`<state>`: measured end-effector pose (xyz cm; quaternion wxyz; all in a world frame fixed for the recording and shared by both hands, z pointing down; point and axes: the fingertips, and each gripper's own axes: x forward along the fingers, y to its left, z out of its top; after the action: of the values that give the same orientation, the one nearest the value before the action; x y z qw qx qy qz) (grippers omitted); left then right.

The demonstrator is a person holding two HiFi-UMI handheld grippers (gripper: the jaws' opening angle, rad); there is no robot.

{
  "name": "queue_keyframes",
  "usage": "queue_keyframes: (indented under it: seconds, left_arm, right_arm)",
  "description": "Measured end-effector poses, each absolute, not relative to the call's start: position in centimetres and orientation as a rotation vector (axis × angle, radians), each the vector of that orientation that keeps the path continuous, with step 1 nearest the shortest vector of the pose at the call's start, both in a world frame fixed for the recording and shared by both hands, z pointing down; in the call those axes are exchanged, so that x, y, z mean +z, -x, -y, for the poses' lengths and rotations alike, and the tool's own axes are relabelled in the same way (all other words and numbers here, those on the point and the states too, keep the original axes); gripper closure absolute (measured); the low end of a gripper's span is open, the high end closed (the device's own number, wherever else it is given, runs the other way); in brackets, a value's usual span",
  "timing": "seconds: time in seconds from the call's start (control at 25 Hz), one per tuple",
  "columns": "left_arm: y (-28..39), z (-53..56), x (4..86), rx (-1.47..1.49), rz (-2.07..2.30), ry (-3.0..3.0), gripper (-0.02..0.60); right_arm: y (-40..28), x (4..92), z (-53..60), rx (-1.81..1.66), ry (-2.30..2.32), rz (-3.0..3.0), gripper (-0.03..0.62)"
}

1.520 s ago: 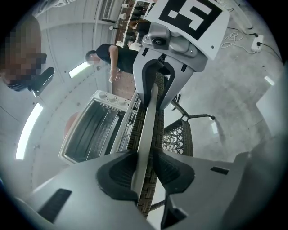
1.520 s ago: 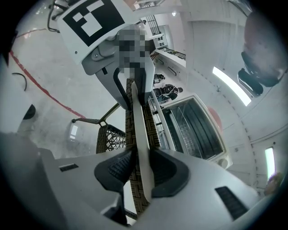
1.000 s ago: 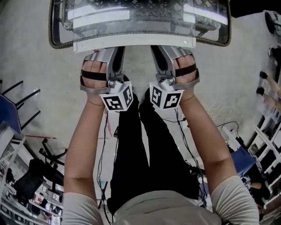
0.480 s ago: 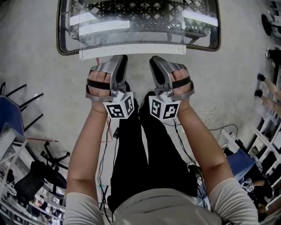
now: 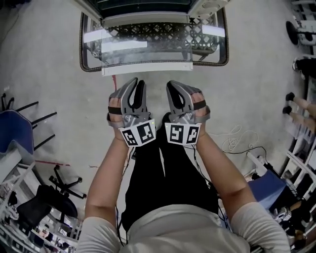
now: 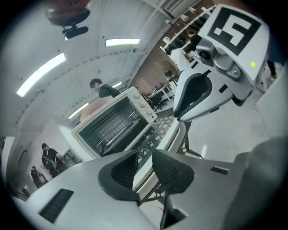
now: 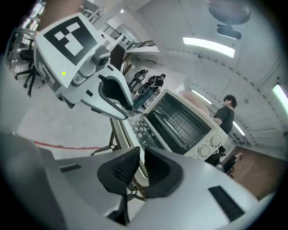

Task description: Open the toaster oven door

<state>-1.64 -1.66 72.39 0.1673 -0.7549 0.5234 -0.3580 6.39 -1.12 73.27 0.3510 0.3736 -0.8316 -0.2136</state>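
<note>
**Door lies flat, both tongs clear of it**

The toaster oven [image 5: 148, 7] sits at the top centre of the head view. Its door [image 5: 143, 48] is folded down flat towards the person, so the opening looks done. The door is a clear glass pane in a thin frame, hinged along its bottom edge. It is stiff and probably fairly light, but slick and breakable, so the pane is no place to grip. The hold to take is the handle [image 5: 146, 68], a straight pale bar along the door's free edge and narrow enough for the pads. The oven body is a cream metal box with round knobs, and a wire rack [image 6: 109, 124] shows in its dark cavity. It looks light enough to slide if the door is tugged hard.

It stands on a desk [image 5: 225, 43] with a diamond-mesh top and a dark rounded rim.

Just below the handle in the head view, and not touching it, the left tongs [image 5: 134, 91] hold their ribbed black pads apart with nothing between them. The right tongs [image 5: 175, 90] show only a narrow slit and are also empty. Both pairs of jaws have just been closing.

Around them is a grey floor [image 5: 44, 64] with loose cables [image 5: 237, 141] at the right.
</note>
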Motion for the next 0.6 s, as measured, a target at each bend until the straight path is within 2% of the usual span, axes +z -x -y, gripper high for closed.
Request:
queue_keyframes:
  seconds: [0.6]
  left_arm:
    - [0.2, -1.6, 53.9, -0.666, -1.857, 2.394, 0.537]
  right_arm:
    - [-10.8, 55.9, -2.1, 0.001, -1.211, 2.413, 0.568]
